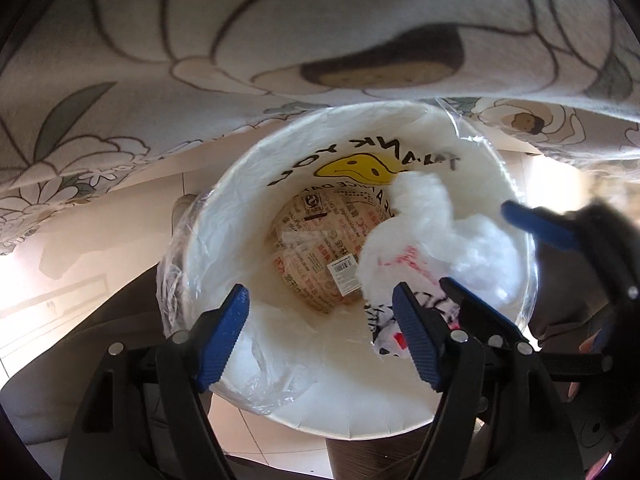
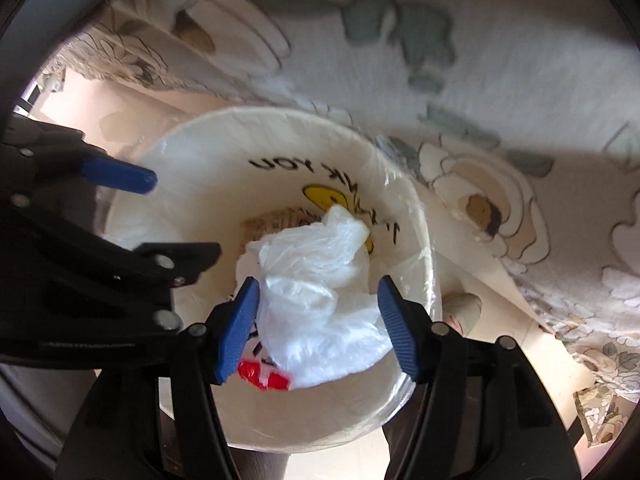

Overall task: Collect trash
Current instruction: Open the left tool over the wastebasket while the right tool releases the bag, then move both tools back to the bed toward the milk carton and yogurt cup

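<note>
A white trash bin (image 1: 224, 216) lined with a "THANK YOU" smiley bag sits below both grippers; it also shows in the right wrist view (image 2: 192, 184). At its bottom lies a printed paper wrapper (image 1: 316, 248). A crumpled white plastic bag (image 1: 424, 240) with red print lies inside the bin; in the right wrist view the bag (image 2: 320, 300) sits between my open right gripper's (image 2: 318, 330) fingers, not pinched. My left gripper (image 1: 320, 338) is open and empty over the bin's near rim.
A floral tablecloth (image 1: 280, 40) hangs over the far side of the bin, also in the right wrist view (image 2: 500, 80). Light floor tiles (image 1: 80, 240) lie to the left. A foot in a slipper (image 2: 460, 308) stands by the bin.
</note>
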Motion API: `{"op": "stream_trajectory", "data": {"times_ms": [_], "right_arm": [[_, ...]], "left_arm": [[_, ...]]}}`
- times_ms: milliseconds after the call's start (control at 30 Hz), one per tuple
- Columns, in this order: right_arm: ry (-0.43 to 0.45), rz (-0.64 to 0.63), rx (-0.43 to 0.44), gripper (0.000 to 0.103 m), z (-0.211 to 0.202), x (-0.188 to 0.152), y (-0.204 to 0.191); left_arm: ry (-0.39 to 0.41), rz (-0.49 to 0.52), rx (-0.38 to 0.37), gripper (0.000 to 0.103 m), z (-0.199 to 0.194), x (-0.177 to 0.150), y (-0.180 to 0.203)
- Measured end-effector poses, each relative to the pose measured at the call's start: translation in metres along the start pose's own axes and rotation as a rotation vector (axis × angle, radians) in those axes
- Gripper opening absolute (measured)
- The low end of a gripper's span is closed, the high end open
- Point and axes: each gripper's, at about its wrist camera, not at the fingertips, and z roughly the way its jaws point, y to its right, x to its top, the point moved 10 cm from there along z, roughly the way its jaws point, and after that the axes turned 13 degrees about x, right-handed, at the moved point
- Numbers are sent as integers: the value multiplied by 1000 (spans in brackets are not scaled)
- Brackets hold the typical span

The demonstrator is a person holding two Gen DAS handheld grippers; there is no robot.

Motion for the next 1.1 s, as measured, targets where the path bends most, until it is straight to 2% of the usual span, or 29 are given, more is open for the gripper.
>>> {"op": "stream_trajectory", "data": {"times_ms": [167, 400, 533, 800, 900, 1100], "right_arm": [[19, 18, 31, 63, -9, 1, 0], [20, 9, 29, 63, -24, 0, -4], [35, 14, 50, 63, -48, -7, -10], [138, 42, 163, 63, -122, -14, -30], [186, 25, 159, 63, -154, -14, -36], [302, -4, 141, 63, -231, -7, -47]], "left_arm": [[3, -15, -14, 76, -4, 1, -3], [35, -45, -4, 76, -19, 1, -15], [67, -57, 11, 76, -35, -5, -25], [185, -48, 32, 76, -104, -18, -33], [241, -29, 58, 76, -133, -23, -33], [333, -28, 35, 76, -198, -22, -37]]}}
